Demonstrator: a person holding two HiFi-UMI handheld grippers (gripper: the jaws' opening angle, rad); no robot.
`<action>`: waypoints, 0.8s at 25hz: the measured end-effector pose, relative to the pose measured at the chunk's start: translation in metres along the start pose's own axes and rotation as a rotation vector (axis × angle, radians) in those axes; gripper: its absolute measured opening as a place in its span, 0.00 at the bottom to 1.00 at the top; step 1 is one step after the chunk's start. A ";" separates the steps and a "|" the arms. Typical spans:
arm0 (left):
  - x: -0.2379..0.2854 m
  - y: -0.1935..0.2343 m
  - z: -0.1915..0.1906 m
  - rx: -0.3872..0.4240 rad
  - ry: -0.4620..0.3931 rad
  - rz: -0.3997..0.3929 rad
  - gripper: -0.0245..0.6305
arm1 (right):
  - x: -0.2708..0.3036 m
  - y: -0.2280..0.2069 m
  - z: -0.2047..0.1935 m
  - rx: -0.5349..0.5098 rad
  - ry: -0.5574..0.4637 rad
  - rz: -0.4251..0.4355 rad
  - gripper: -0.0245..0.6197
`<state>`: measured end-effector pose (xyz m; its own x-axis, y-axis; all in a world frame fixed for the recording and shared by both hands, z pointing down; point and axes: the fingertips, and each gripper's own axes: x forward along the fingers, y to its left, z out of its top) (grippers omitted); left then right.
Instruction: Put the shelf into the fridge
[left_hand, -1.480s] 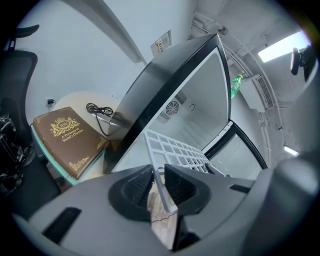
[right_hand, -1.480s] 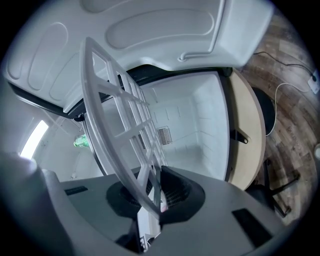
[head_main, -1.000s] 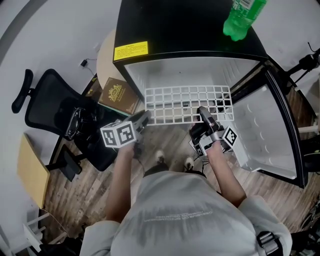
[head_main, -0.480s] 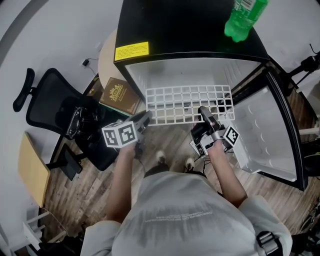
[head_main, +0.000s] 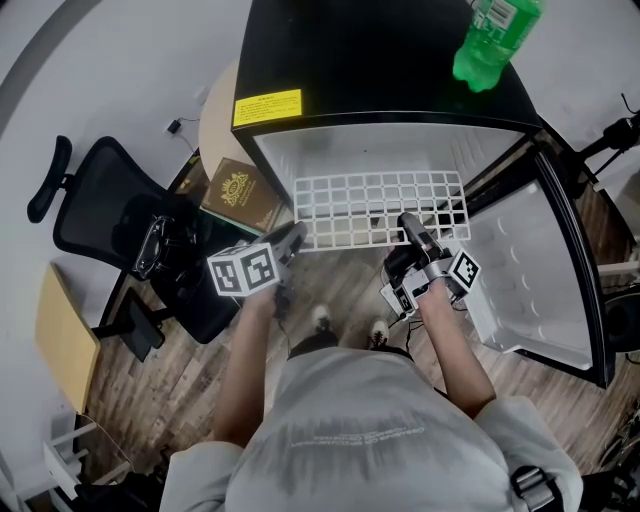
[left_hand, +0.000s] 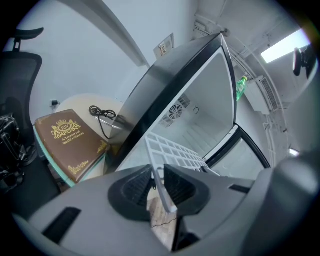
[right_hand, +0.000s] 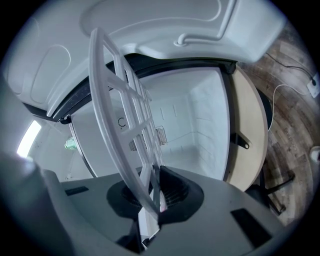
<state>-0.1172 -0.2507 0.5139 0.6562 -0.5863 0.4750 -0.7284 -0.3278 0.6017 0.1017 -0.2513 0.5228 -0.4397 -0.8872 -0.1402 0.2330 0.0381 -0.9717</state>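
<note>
Grid shelf (head_main: 378, 208) is sitting half inside the mini fridge (head_main: 360, 150) as you are pinching its front rail, left tool (head_main: 290, 238) just tightening, right tool (head_main: 410, 228) clamped; likely light, stiff.

A brown book (left_hand: 67, 140) near the fridge (head_main: 380, 60) carries gold lettering under a crest: "A Treasury of World's Classics". The yellow label (head_main: 267, 107) on the fridge's top and the label of the green bottle (head_main: 495, 40) bear print too small to read.
</note>
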 end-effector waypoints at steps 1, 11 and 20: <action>0.001 0.000 0.001 0.000 -0.002 0.003 0.15 | 0.001 -0.001 0.000 -0.001 0.001 -0.001 0.11; 0.007 0.001 0.014 -0.067 -0.058 0.010 0.14 | 0.013 -0.003 0.009 -0.009 0.011 -0.025 0.11; 0.009 0.006 0.015 -0.018 -0.108 0.053 0.14 | 0.020 -0.007 0.015 -0.018 0.005 -0.019 0.11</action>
<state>-0.1191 -0.2687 0.5124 0.5910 -0.6792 0.4352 -0.7572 -0.2812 0.5895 0.1042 -0.2756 0.5292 -0.4478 -0.8857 -0.1226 0.2090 0.0296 -0.9775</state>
